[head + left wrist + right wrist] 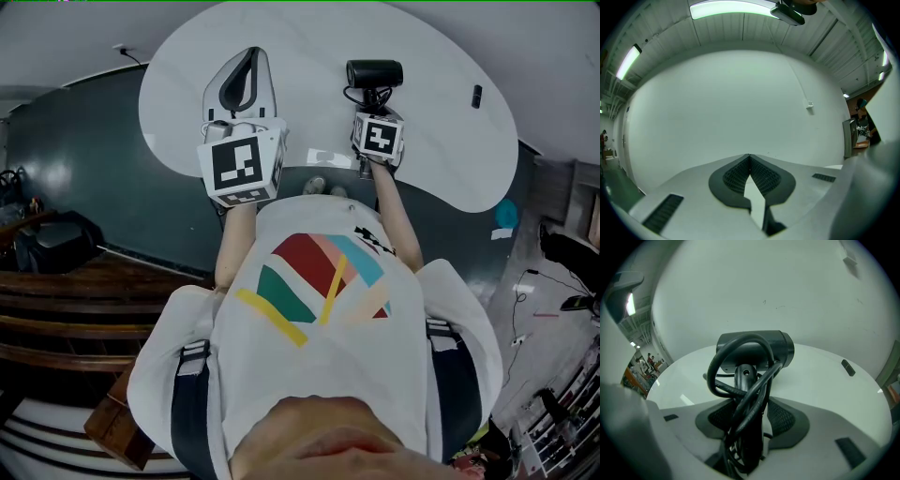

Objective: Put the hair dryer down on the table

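The right tongs [750, 427] were partly open and clamped on the handle of the dryer [759, 350]. Loops of the cord [717, 380] lay between the pads as well. I judged this the main risk: when the jaws open, a caught loop might pull the dryer sideways or drag it along. The heavy round head could also tip or roll on the smooth bench [825, 380] if it were let go too high. The dryer stood out beyond the tong tips, with its head farthest away, over the bench; I could not tell if it touched. The left tongs [750, 157] were closed at the tips, empty, and well apart from the dryer.
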